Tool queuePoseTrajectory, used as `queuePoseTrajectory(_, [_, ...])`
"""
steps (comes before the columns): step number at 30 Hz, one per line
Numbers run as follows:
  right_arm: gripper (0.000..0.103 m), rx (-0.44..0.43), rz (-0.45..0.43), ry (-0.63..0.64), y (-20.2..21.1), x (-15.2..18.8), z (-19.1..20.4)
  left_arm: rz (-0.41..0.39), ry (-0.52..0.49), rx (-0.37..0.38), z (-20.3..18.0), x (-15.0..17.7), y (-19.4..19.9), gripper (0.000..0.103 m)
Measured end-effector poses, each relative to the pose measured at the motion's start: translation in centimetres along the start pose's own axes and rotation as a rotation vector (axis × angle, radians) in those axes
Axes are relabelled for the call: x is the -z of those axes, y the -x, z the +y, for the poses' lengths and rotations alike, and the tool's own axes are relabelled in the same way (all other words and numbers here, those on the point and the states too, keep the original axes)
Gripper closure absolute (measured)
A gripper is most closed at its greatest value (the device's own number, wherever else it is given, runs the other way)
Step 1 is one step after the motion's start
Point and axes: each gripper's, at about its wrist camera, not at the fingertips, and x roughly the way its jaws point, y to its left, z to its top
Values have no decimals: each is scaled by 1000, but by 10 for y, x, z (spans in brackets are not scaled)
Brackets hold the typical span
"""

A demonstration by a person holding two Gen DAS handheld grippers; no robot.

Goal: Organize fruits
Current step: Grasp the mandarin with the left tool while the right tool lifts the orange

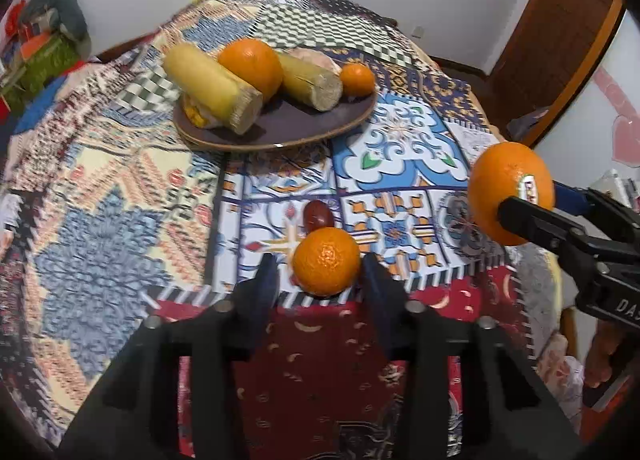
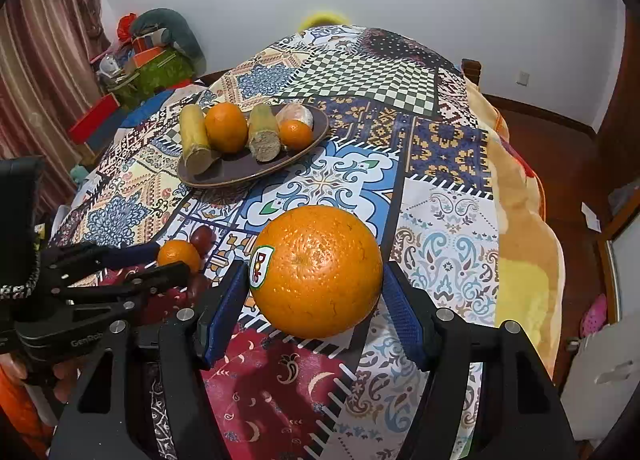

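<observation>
My right gripper (image 2: 316,272) was clamped on the big round orange (image 2: 320,272), both blue pads against its sides. Its oval sticker (image 2: 260,266) read "Dole" in my right wrist view; the left wrist view showed that sticker only as a blur, and "DAS" on the right gripper's black body. "GenRob" was legible on my left gripper (image 1: 320,264) only from the right. The left gripper's jaws stood apart around the small orange mandarin (image 1: 326,262), with a gap on each side. The mandarin sat on the patchwork-patterned tablecloth (image 1: 120,179) at its near edge, touching a dark red oval fruit (image 1: 318,215) just beyond. The oval brown plate (image 1: 280,145) of fruit lay farther back.
</observation>
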Motion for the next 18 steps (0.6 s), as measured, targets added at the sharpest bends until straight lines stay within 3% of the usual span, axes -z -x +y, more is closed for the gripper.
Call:
queuePoseTrajectory(7, [39, -2, 6, 3, -5, -3, 3, -27, -17, -18, -3, -1, 6, 68])
queuePoseTrajectory(18, [39, -19, -5, 49, -18, -24, 19, -124, 39, -49, 29, -18, 37, 68])
